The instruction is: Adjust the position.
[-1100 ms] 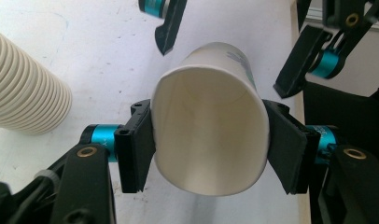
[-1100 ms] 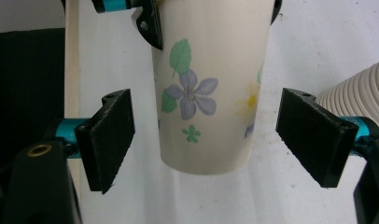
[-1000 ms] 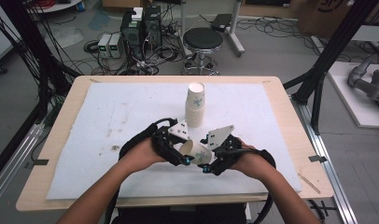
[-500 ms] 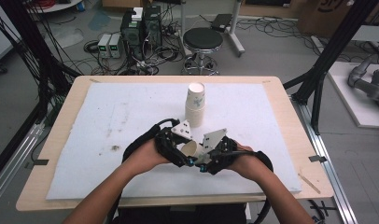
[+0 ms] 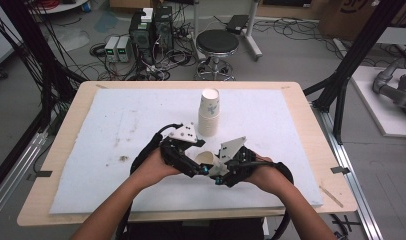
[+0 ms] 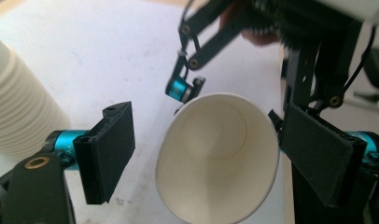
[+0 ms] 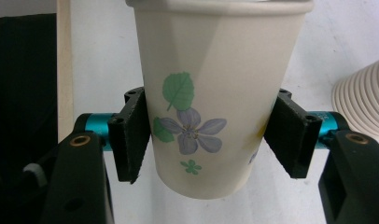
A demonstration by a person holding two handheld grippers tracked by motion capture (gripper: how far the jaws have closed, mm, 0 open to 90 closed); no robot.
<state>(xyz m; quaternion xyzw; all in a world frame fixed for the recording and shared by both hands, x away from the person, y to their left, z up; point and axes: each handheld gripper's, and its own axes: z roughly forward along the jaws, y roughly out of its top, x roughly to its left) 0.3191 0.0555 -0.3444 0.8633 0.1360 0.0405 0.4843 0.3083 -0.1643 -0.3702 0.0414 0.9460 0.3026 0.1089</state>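
Note:
A white paper cup [image 7: 211,107] with a blue flower print is held just above the mat, near the table's front middle. My right gripper [image 7: 211,140] is shut on it; both pads [image 7: 131,135] press its sides, and the jaws have just been closing. My left gripper [image 6: 211,154] faces the cup's open mouth [image 6: 220,158]. Its jaws have just been opening and now stand wide around the rim, the left pad [image 6: 108,149] clear of it. From above, the left gripper [image 5: 197,169] and right gripper [image 5: 214,171] meet at the cup [image 5: 207,159].
A tall stack of paper cups [image 5: 209,112] stands on the white mat [image 5: 116,125] just beyond the grippers, also close by as the cup stack [image 6: 19,116] at the left gripper's left. The wooden table edge [image 5: 311,115] frames the mat. A stool and cables lie on the floor behind.
The left gripper's jaws have opened off the cup and the right gripper's jaws have closed on it. The cup has shifted slightly toward the person.

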